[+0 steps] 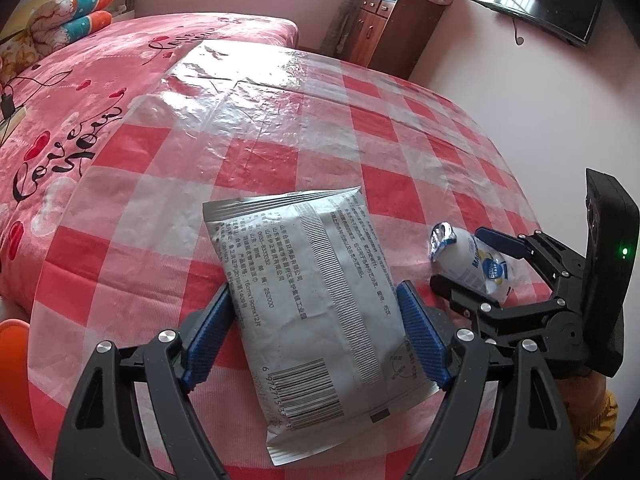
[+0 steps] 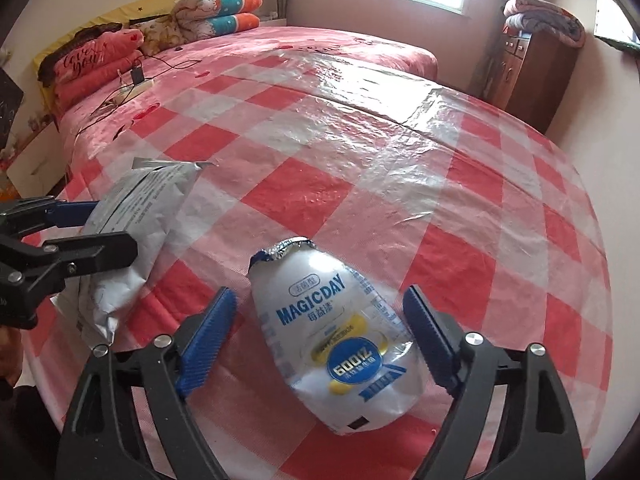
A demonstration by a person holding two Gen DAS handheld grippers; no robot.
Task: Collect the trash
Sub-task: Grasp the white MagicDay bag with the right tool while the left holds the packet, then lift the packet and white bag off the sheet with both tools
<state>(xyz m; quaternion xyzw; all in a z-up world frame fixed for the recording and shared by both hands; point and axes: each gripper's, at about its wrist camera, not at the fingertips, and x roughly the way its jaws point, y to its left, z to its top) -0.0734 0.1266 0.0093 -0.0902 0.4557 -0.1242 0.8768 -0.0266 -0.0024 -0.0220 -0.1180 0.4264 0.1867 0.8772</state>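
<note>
While both pieces of trash lie on the checked tablecloth [image 1: 280, 128], nothing looks collected yet. Left gripper [image 1: 316, 320] is spread around a grey wrapper [image 1: 316, 308], pads touching or nearly so; right gripper [image 2: 320, 332] is spread around a white drink bottle [image 2: 336, 336], not pinching. Closing, lifting and binning remain; no bin shows.

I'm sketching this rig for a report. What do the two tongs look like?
Both tongs, left and right, match: black angular linkage arms with silver round screw heads, ending in blue ribbed pads. Seen from the left wrist, the right one carries a black boxy housing with a small green light. No cables or sleeves show.
</note>
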